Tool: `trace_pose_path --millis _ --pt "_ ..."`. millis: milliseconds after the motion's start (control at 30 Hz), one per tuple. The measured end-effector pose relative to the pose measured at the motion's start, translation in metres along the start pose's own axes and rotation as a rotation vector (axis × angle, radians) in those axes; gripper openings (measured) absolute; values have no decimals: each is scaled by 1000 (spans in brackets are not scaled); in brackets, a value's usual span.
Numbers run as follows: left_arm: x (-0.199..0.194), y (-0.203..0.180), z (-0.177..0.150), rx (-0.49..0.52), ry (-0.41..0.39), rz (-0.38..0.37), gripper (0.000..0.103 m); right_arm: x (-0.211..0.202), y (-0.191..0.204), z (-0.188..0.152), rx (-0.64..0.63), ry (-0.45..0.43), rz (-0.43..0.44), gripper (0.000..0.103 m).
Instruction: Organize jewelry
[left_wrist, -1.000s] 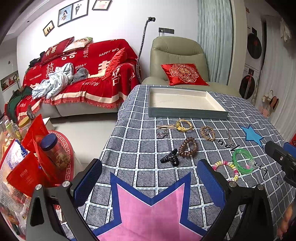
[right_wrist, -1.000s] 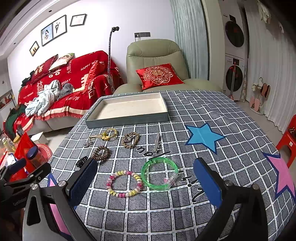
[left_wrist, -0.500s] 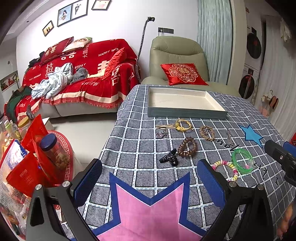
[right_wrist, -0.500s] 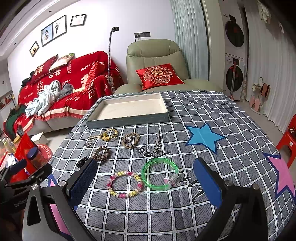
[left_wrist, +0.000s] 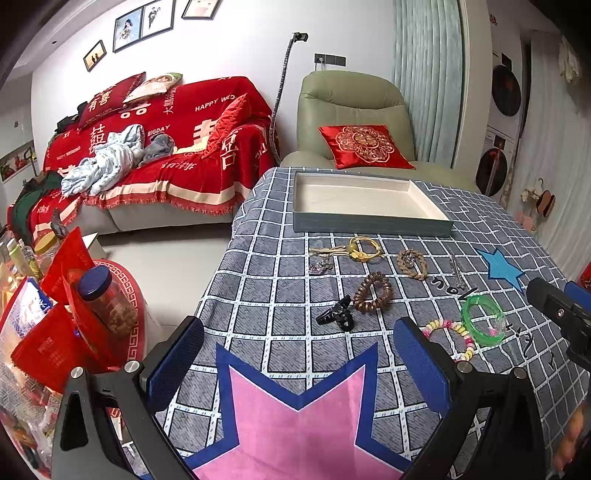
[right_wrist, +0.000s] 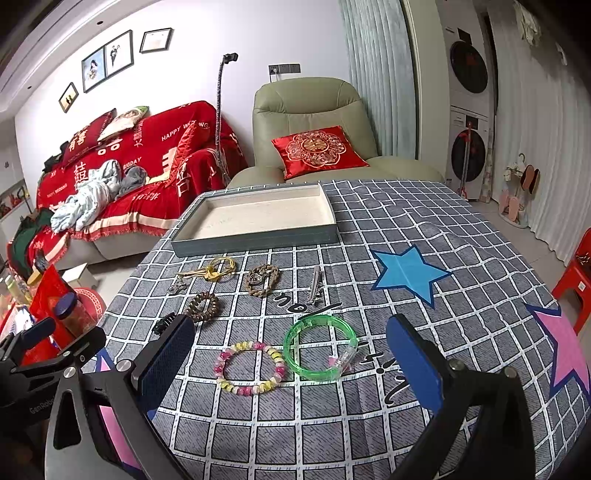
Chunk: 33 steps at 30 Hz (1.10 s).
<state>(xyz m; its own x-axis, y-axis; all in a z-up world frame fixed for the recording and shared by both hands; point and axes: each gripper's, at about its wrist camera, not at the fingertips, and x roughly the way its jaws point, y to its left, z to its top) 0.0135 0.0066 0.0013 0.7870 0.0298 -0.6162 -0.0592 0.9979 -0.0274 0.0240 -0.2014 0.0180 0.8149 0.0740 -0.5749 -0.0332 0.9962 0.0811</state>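
An empty grey tray (left_wrist: 373, 223) (right_wrist: 255, 242) with a cream lining sits at the table's far side. Jewelry lies on the checked cloth in front of it: a yellow cord bracelet (right_wrist: 220, 268), a braided brown bracelet (right_wrist: 263, 279), a silver hair clip (right_wrist: 315, 286), a brown coil hair tie (left_wrist: 373, 292), a black claw clip (left_wrist: 337, 314), a pastel bead bracelet (right_wrist: 250, 367) and a green bangle (right_wrist: 320, 347). My left gripper (left_wrist: 299, 360) is open and empty, hovering short of the black clip. My right gripper (right_wrist: 290, 363) is open and empty, straddling the bead bracelet and bangle from above.
A red sofa (left_wrist: 155, 155) and a green armchair (right_wrist: 314, 125) stand behind the table. A side stand with a jar (left_wrist: 107, 299) and red packets is left of the table. A red stool (right_wrist: 576, 280) is at far right.
Both grippers have drifted only slightly; the jewelry and tray have not moved.
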Motion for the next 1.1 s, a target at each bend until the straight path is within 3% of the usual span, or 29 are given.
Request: trace_pose_path --millis 167,367,667,1100 --pt "7 -2 0 9 23 -1 103 4 -1 -1 2 16 -1 103" --pt "32 2 0 31 121 -37 103 16 -16 -3 20 65 -17 103" --pt "71 -3 10 115 209 -72 103 45 -57 -9 88 208 -124 103" --pt "109 -17 20 189 280 -170 103 106 -69 -8 89 375 -159 103"
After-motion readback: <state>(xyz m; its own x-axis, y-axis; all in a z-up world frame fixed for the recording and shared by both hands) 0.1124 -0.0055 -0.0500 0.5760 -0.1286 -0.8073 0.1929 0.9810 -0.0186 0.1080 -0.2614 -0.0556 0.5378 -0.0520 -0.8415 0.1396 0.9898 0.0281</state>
